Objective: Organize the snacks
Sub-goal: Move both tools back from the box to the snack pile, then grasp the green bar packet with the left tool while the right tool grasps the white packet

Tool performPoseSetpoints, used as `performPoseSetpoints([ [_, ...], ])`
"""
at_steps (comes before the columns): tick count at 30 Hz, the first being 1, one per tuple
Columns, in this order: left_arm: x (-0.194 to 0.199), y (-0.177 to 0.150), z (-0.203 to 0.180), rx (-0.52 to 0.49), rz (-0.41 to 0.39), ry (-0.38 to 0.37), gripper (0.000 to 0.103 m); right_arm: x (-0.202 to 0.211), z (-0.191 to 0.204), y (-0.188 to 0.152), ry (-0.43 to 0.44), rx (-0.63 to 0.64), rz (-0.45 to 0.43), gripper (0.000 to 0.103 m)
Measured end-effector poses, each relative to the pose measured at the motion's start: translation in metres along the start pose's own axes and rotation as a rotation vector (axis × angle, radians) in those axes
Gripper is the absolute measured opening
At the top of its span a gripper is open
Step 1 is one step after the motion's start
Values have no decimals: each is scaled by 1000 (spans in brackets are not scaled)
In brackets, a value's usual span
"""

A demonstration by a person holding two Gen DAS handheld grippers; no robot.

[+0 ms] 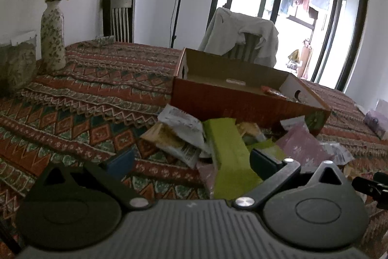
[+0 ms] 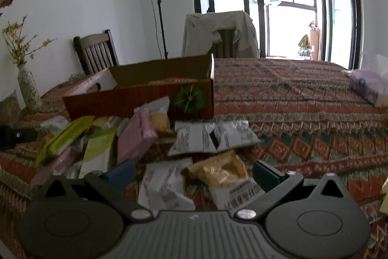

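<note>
Two low claw-mounted views, both facing the cardboard box (image 1: 242,98) nearby.

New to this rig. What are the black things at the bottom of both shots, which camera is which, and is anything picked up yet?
No robot arm here: a person carries one handheld two-finger gripper per hand, each with a fisheye camera looking out along its fingers. The black shapes are the grippers' own bodies. One picture looks past the left gripper, the other past the right gripper. Both have their jaws spread and hold nothing. On the patterned tablecloth lies a loose pile of snack packets, among them a green packet, a pink packet and a yellow packet. Behind the pile stands an open cardboard box.
</note>
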State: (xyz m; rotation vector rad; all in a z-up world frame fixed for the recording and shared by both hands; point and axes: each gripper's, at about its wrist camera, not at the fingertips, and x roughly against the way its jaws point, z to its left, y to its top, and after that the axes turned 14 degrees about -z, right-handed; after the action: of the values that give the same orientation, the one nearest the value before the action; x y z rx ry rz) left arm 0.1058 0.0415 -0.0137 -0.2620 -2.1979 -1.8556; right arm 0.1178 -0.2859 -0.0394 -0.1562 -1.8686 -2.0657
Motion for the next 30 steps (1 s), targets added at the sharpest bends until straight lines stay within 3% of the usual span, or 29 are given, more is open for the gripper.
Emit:
performPoseSetpoints([
  [10,0,-4,1,-12,19,-8,103,-10,8,-8,-15,27,42,101],
  [16,0,-8,3,-12,32,-5,103,-15,30,-10,29,105,53,68],
  [18,0,-8,3,-11,36,-5,103,-19,36,-11,58,109,77,46],
  [30,-6,-8,-7,-20,68,-22,103,-25,50,-19,61,207,79,50],
])
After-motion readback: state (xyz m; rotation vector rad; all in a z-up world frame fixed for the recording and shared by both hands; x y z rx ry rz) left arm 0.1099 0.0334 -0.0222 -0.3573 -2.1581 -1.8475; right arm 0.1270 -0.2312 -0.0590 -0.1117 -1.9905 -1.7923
